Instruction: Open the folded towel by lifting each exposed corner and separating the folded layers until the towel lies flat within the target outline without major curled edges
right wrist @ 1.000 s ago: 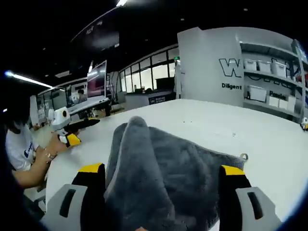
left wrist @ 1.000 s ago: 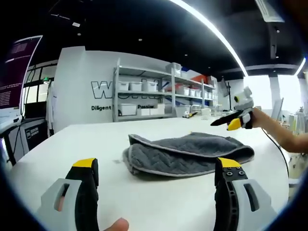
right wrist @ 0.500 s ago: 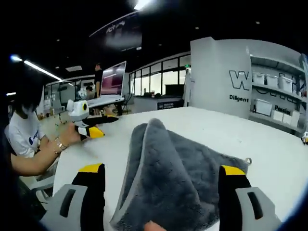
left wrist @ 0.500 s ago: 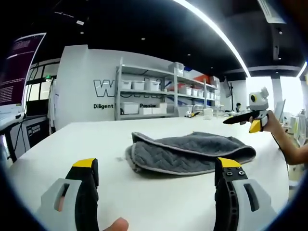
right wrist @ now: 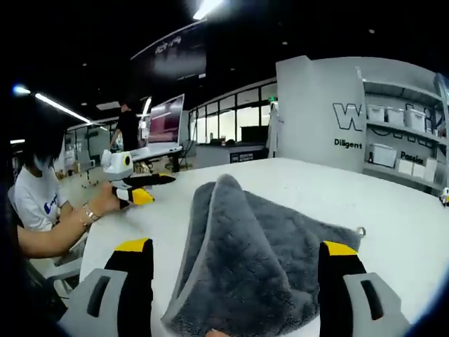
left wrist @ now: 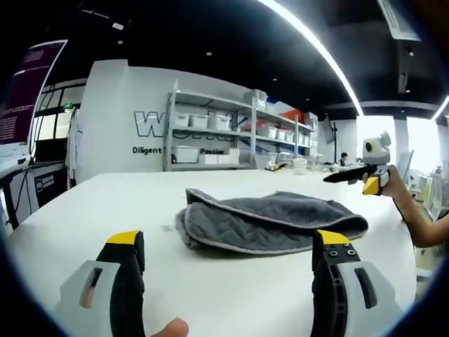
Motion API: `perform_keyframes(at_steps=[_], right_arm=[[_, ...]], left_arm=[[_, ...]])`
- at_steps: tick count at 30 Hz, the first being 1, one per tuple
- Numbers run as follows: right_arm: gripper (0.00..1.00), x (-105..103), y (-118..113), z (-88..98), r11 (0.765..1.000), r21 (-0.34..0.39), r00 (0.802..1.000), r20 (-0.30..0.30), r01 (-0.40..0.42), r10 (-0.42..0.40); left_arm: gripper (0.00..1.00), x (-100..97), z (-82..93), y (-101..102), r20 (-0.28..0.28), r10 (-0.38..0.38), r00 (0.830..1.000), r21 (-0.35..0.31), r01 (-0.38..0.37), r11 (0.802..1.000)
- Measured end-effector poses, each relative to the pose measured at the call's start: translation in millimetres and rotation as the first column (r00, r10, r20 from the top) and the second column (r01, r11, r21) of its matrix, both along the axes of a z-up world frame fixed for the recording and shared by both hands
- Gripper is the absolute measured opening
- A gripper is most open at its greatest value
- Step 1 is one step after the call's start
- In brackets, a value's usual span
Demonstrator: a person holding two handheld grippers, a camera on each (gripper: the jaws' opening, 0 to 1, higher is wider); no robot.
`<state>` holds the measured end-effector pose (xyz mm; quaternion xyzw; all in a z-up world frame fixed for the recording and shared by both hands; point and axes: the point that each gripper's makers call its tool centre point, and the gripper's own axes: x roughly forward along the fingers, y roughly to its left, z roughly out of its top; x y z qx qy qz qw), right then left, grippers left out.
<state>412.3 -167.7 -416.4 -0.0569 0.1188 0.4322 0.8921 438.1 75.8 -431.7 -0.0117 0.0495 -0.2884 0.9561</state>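
Grey, one folded towel (left wrist: 270,222) lies centre frame on one white table (left wrist: 105,203); two grippers, left (left wrist: 228,246) and right (right wrist: 237,254), both spread wide, grasping nothing.

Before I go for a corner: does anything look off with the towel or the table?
Nothing is damaged or spilled. The grey quilted towel lies folded and bunched on the white table, its top layer humped into a ridge in the right gripper view. I see no target outline on the table. Both grippers' jaws stand apart, holding nothing.
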Motion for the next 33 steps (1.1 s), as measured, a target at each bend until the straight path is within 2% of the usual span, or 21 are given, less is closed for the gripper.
perform_keyframes(at_steps=[4,11,16,21,24,29,33], right_arm=[[1.0,3,-6,0.1,1.0,0.016,1.0,-0.02,0.0,0.001],[0.99,9,-12,3.8,0.999,0.034,1.0,-0.018,0.02,-0.019],[0.99,20,-22,2.1,0.997,0.044,0.997,-0.041,0.061,-0.059],[0.99,13,-18,4.3,0.997,0.06,0.998,-0.039,0.049,-0.047],[0.99,11,-17,3.7,0.997,0.059,0.998,-0.039,0.047,-0.045],[0.99,7,-17,-0.1,0.997,0.058,0.998,-0.047,0.047,-0.044],[0.99,5,-17,-1.1,0.997,0.059,0.998,-0.049,0.045,-0.042]], left_arm=[[0.97,2.2,1.9,-3,-0.002,-0.008,1.0,-0.018,0.008,1.0],[0.96,9.1,-1.9,-2,-0.031,-0.006,1.0,-0.026,0.006,1.0],[0.93,10.9,-4.3,-6,-0.052,-0.007,0.999,-0.052,0.004,0.999],[0.91,15.1,-8.2,-8,-0.065,0.011,0.998,-0.028,-0.013,1.0],[0.89,9.1,-11.3,-24,-0.108,-0.054,0.993,-0.063,0.047,0.997],[0.85,13.0,-2.9,-40,-0.081,-0.066,0.995,-0.089,0.059,0.994],[0.83,20.6,-1.8,-53,-0.098,-0.093,0.991,-0.088,0.084,0.993]])
